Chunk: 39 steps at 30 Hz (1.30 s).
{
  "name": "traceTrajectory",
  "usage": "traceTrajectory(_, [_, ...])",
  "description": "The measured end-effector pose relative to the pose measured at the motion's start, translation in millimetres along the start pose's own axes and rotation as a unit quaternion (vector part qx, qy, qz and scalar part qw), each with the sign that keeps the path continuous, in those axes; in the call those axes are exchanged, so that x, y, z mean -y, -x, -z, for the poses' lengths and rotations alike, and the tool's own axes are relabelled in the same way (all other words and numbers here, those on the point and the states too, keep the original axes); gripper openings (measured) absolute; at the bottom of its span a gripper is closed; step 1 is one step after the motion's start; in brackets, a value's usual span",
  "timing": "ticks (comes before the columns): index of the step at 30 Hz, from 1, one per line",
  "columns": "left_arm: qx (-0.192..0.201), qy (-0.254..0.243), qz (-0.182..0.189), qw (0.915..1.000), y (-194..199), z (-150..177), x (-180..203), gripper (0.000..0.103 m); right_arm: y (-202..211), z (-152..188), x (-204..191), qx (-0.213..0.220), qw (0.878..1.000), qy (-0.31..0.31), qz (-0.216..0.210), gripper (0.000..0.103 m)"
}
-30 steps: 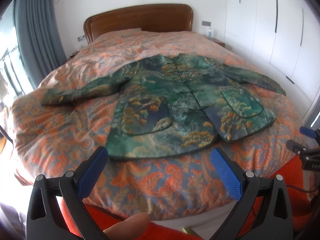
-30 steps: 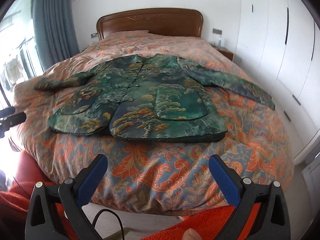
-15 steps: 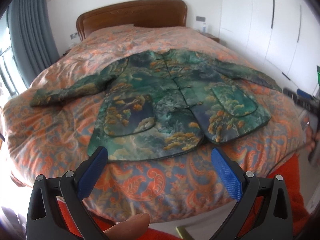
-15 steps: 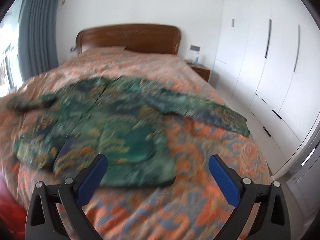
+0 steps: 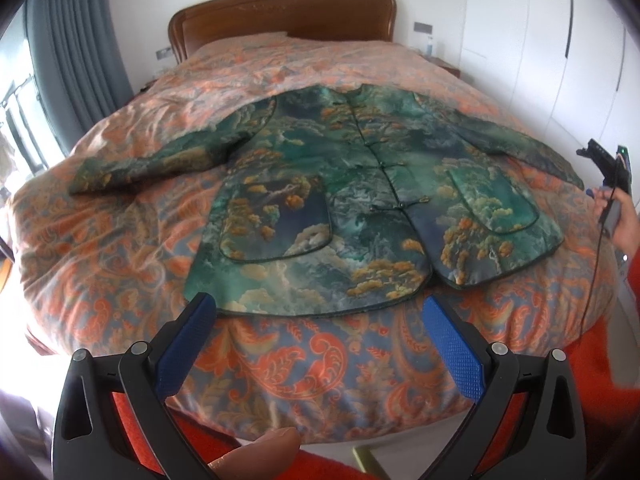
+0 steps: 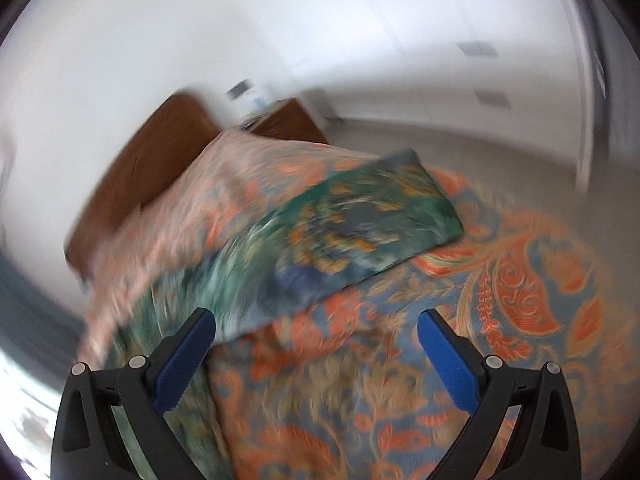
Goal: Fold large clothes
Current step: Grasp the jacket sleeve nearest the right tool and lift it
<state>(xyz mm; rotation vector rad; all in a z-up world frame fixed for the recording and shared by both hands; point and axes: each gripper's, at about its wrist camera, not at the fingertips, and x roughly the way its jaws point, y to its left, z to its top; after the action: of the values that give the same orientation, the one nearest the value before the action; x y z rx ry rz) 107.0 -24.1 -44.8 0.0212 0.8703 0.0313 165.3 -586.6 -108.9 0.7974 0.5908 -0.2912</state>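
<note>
A green patterned jacket (image 5: 360, 208) lies flat, front up, on the bed with both sleeves spread. My left gripper (image 5: 318, 320) is open and empty, just short of the jacket's bottom hem. My right gripper (image 6: 316, 332) is open and empty, hovering over the bed near the jacket's right sleeve (image 6: 360, 228); that view is blurred by motion. The right gripper also shows at the right edge of the left wrist view (image 5: 612, 176), above the end of the right sleeve.
The bed has an orange and blue paisley quilt (image 5: 120, 240) and a wooden headboard (image 5: 280, 12). White wardrobes (image 5: 560, 40) line the right wall. Grey curtains (image 5: 76, 60) hang at left. A nightstand (image 6: 288, 120) stands beside the headboard.
My right gripper has swung far to the right and tilted, now over the right sleeve. My left gripper has moved closer to the jacket's hem.
</note>
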Motion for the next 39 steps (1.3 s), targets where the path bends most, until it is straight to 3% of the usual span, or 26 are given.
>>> traceTrajectory(4, [0.001,-0.004,0.001,1.0000,-2.3,-2.9,4.5,0.103,-26.1,-10.8,30.4,-0.014,0.994,-0.105,-0.026,0.103])
traceTrajectory(8, [-0.001,-0.007,0.002,1.0000,-4.2,-3.5,8.6,0.103,-53.9,-17.1,38.0,-0.022,0.990,-0.133,-0.045,0.103])
traceTrajectory(13, [-0.013,-0.003,-0.003,0.9999,-7.9,-0.5,7.2,0.103,-75.5,-20.9,54.8,-0.006,0.983,-0.182,-0.030,0.099])
traceTrajectory(16, [-0.021,0.009,-0.003,0.9997,-12.2,0.1,2.9,0.103,-83.5,-26.9,54.0,0.007,0.983,-0.181,-0.021,0.076])
traceTrajectory(18, [-0.026,0.015,0.001,0.9995,-15.4,0.7,1.5,0.103,-92.4,-32.4,51.7,0.000,0.986,-0.167,-0.014,0.036])
traceTrajectory(20, [-0.029,0.017,0.005,0.9994,-17.8,1.7,2.0,0.103,-98.7,-35.9,47.7,-0.012,0.988,-0.151,0.002,0.018])
traceTrajectory(24, [-0.030,0.016,0.017,0.9993,-20.5,5.0,2.9,0.103,-70.9,-37.2,-1.2,0.026,0.998,-0.040,0.031,0.011])
traceTrajectory(27, [-0.037,0.022,0.029,0.9986,-25.4,6.0,2.4,0.102,-37.6,-21.5,-78.2,0.059,0.993,0.104,0.019,0.011])
traceTrajectory(32, [-0.029,0.026,0.031,0.9987,-18.6,8.9,0.8,0.102,7.6,41.9,-201.0,0.087,0.953,0.287,-0.049,0.011])
traceTrajectory(35, [-0.025,0.038,0.028,0.9986,-14.6,11.9,-7.4,0.102,3.2,89.8,-258.3,0.062,0.927,0.362,-0.079,0.011])
traceTrajectory(39, [-0.027,0.061,0.023,0.9975,-12.8,16.7,-24.5,0.102,-26.8,161.6,-306.2,0.003,0.899,0.428,-0.094,0.011])
